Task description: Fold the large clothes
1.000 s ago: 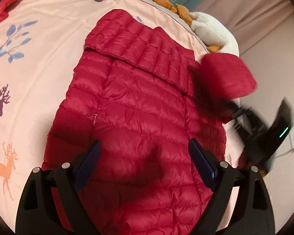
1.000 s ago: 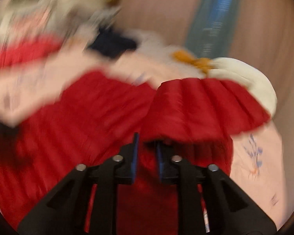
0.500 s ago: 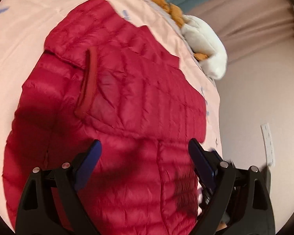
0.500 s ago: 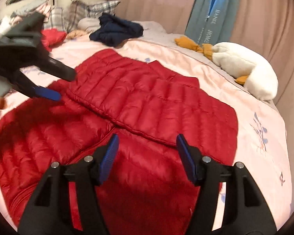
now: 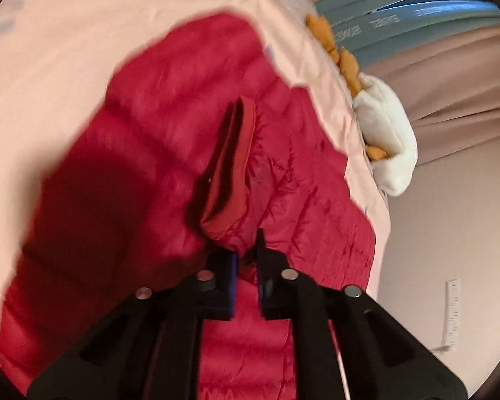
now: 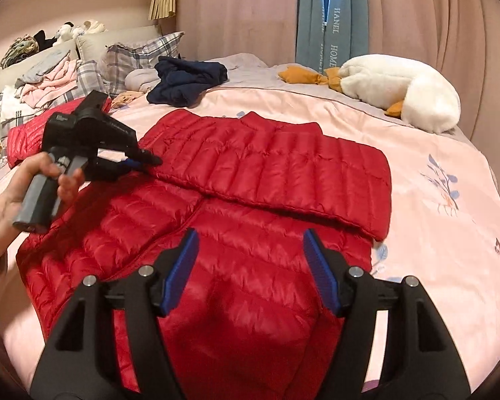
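A red quilted down jacket (image 6: 250, 266) lies spread on the pink bed (image 6: 433, 233). One sleeve (image 6: 273, 163) is folded flat across its chest. My left gripper (image 5: 246, 243) is shut on fabric at the near end of that sleeve's darker cuff (image 5: 236, 166). In the right wrist view a hand holds the left gripper (image 6: 150, 161) at the jacket's left side. My right gripper (image 6: 248, 243) hovers over the jacket's lower body. Its jaws are opening and nothing is between them.
A white plush goose (image 6: 403, 90) lies at the bed's far right edge. A navy garment (image 6: 186, 80) and plaid pillows (image 6: 133, 56) sit at the head. A clothes pile (image 6: 46, 83) and another red garment (image 6: 23, 140) are at the far left. A teal curtain (image 6: 330, 13) hangs behind.
The right gripper let go of the sleeve, which now lies across the jacket, and its jaws spread. The left gripper moved in on the cuff and shut on it.
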The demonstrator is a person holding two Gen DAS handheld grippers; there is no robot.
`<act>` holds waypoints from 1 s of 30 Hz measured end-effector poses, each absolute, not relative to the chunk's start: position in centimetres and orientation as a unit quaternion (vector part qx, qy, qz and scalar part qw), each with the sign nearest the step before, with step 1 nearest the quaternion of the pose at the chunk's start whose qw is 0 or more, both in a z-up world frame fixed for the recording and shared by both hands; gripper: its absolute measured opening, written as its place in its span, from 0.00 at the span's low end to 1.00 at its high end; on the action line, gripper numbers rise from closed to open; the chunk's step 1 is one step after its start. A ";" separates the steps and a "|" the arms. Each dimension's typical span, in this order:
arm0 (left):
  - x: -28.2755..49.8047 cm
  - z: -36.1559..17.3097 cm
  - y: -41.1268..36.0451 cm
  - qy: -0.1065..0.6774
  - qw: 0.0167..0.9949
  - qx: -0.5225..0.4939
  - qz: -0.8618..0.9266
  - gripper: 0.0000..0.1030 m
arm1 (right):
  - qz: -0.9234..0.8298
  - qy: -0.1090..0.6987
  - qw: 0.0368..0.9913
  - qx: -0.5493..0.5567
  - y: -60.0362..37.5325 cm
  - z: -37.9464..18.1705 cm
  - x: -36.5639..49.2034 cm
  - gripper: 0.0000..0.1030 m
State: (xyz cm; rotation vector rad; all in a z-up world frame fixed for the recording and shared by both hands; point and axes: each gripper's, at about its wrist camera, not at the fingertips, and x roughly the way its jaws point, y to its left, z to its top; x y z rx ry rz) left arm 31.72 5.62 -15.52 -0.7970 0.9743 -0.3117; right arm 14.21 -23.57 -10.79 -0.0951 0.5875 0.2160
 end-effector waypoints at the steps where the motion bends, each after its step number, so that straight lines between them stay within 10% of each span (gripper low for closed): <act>1: 31.8 -14.5 5.9 0.438 0.809 -0.365 -0.144 0.07 | 0.103 0.288 0.951 -0.049 -23.8 -10.7 14.1 0.64; 9: 34.6 -11.4 8.3 0.421 0.849 -0.307 -0.089 0.12 | 0.100 0.297 0.949 -0.037 -24.2 -10.7 14.6 0.65; 14: 33.6 -14.8 11.8 0.456 0.836 -0.304 -0.034 0.64 | 0.110 0.311 0.944 -0.016 -25.0 -9.9 16.5 0.70; 23: 33.2 -9.8 7.6 0.380 0.910 -0.140 -0.087 0.63 | 0.035 0.319 0.945 0.064 -27.4 -8.7 25.8 0.70; 30: 36.6 -14.1 3.4 0.442 0.892 -0.049 -0.086 0.41 | -0.006 0.384 0.922 0.043 -26.1 -13.7 31.9 0.65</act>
